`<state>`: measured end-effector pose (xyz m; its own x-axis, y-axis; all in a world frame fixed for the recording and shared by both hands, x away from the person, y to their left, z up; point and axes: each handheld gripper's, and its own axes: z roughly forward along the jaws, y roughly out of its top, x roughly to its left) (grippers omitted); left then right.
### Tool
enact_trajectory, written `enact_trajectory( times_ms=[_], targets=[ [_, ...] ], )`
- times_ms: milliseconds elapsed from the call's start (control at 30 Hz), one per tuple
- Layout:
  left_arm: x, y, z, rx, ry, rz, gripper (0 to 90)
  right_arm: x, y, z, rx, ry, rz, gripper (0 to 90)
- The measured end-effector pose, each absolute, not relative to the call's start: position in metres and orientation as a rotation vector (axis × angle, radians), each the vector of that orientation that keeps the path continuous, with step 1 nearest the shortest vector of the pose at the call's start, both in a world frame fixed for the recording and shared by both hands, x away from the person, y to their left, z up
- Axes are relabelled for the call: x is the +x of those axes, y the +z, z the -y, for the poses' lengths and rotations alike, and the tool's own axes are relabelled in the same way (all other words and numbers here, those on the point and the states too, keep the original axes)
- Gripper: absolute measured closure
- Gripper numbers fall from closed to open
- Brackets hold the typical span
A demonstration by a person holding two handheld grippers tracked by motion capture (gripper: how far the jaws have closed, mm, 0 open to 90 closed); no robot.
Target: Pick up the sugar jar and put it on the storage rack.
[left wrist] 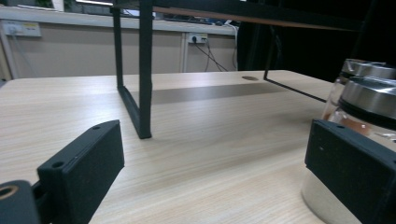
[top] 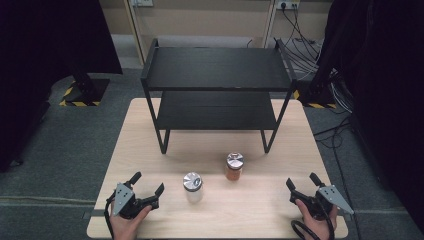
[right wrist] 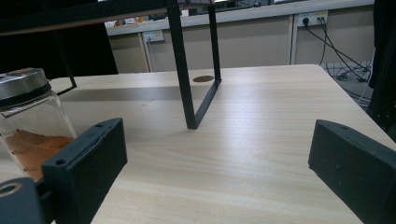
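At the near left edge of the pale wooden table (top: 150,130), the left gripper (top: 148,189) has its jaws spread wide, holding nothing. The right gripper (top: 303,185), near right, likewise gapes empty. Between them stand a clear silver-lidded glass jar (top: 192,187) and, farther right, an orange-filled silver-lidded jar (top: 233,167), before the black two-tier metal shelf (top: 216,70).

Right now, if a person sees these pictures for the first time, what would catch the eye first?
Probably the black two-tier shelf standing at the far half of the wooden table. Next come two steel-lidded jars in front of it: a jar with orange contents and, nearer, a pale jar. The left gripper and right gripper wait open at the near corners.
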<state>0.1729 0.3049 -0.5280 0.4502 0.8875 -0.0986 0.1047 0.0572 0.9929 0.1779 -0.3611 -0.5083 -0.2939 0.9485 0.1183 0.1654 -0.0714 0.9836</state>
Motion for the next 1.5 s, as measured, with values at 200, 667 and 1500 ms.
enact_trajectory(
  times_ms=[200, 667, 1500],
  targets=[
    [0.176, -0.527, -0.302, 1.424, 0.716, -0.911, 4.1, 0.178, -0.508, 0.362, 1.235, 1.436, -1.51, 4.7],
    [0.181, -0.525, -0.29, 1.501, 0.652, -0.791, 4.1, 0.178, -0.508, 0.362, 1.24, 1.44, -1.512, 4.7],
    [0.198, -0.516, -0.261, 1.581, 0.601, -0.685, 4.6, 0.179, -0.507, 0.361, 1.243, 1.442, -1.522, 4.7]
  ],
)
